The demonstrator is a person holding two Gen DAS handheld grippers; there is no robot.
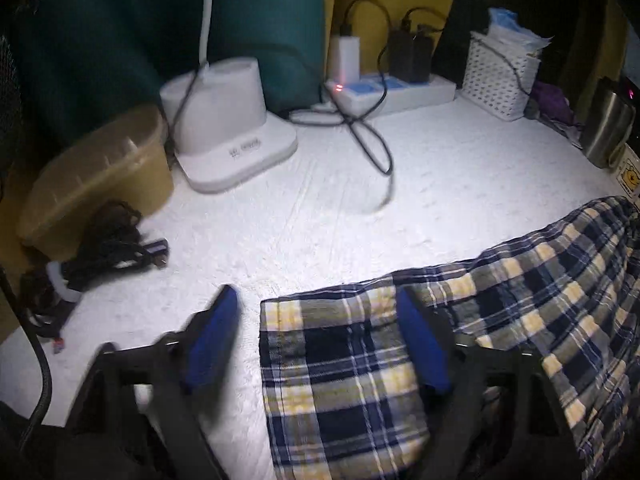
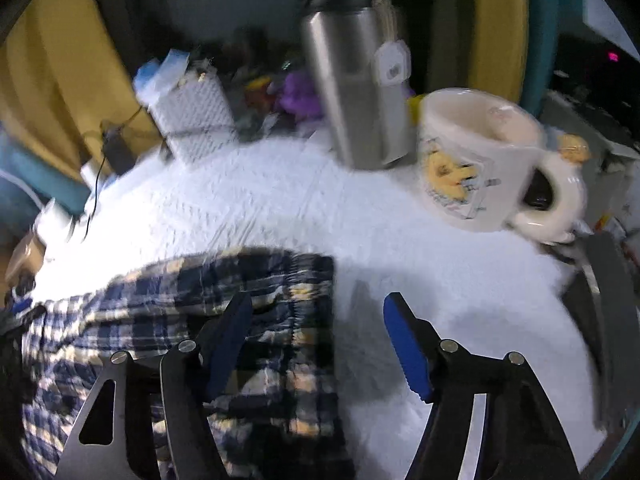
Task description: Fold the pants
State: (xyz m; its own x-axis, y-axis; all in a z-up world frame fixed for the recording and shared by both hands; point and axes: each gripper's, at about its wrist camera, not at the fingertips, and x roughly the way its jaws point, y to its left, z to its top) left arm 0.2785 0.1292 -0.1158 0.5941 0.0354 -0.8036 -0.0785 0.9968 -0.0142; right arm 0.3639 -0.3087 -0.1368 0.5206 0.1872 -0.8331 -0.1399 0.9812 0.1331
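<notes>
Navy, white and yellow plaid pants (image 1: 460,340) lie flat on the white table cover (image 1: 328,200). In the left wrist view one end of them, with a hemmed edge, lies between the blue pads of my left gripper (image 1: 316,312), which is open above that edge. In the right wrist view the other end of the pants (image 2: 256,320), gathered like a waistband, lies under my right gripper (image 2: 320,312), which is open, its left finger over the cloth and its right finger over bare table.
A white lamp base (image 1: 232,128), a tan lidded tub (image 1: 96,176), tangled black cables (image 1: 104,248), a power strip with chargers (image 1: 392,88) and a white basket (image 1: 500,72) line the back. A steel tumbler (image 2: 352,92) and a white mug (image 2: 488,160) stand near my right gripper.
</notes>
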